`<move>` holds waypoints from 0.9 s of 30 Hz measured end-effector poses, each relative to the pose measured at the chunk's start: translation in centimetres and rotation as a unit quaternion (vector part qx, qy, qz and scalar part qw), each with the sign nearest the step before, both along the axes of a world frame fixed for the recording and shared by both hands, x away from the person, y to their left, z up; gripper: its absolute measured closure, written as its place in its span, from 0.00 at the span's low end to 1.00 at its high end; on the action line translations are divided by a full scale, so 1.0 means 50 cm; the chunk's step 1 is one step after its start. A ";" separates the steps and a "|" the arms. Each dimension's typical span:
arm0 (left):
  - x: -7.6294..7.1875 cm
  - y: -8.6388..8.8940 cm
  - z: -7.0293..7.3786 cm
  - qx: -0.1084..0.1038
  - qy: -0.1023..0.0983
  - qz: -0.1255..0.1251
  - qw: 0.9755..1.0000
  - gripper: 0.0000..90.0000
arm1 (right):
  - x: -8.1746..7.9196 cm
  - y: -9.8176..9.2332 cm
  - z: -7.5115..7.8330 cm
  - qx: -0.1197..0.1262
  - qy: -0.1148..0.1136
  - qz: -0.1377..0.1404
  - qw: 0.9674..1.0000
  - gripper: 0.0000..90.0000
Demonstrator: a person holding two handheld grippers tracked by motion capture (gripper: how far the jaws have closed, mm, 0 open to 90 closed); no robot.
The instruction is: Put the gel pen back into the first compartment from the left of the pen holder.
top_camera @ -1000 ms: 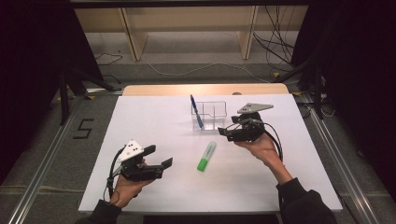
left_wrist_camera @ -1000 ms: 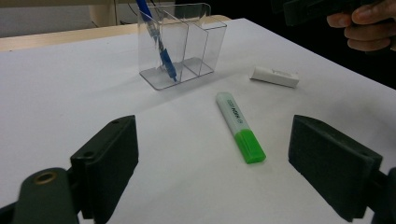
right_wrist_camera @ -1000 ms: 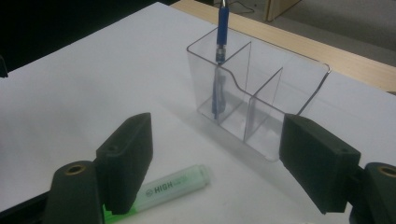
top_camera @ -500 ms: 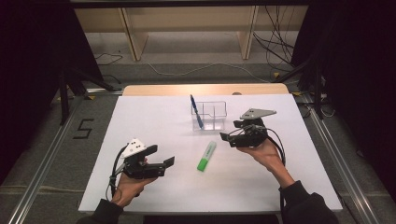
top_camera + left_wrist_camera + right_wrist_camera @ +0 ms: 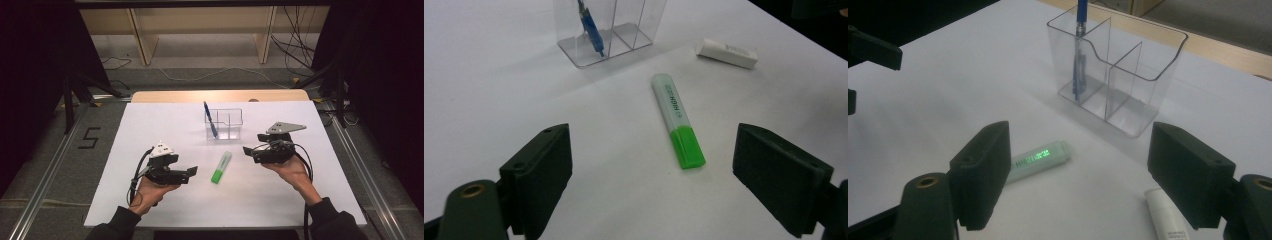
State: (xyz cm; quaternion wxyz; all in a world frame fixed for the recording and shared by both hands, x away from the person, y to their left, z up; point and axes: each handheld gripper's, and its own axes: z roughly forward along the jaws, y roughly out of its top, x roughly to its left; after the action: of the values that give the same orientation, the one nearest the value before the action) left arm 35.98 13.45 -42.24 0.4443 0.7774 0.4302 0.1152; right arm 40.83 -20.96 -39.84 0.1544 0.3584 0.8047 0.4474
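The green marker [image 5: 220, 167] lies flat on the white table [image 5: 150, 125], between the two grippers. The left gripper [image 5: 191, 172] has its jaws apart, with the marker just ahead of them. The right gripper [image 5: 248, 151] is also wide apart and holds nothing; the marker is near its left jaw.

One green highlighter [image 5: 220, 167], one white eraser [image 5: 726, 52], one clear organizer [image 5: 224, 123] and one blue pen [image 5: 209, 119] are counted on the counter [image 5: 150, 125].
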 end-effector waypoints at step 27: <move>0.041 -0.094 -0.015 0.067 0.056 -0.031 0.996 0.17 | -0.039 -0.026 -0.021 0.010 -0.001 -0.006 1.000 0.23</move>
State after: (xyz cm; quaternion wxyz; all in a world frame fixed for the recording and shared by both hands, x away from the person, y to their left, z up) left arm 38.04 8.74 -43.00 0.3697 0.8237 0.4212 0.0866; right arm 38.87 -22.28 -40.89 0.1548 0.3643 0.7979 0.4546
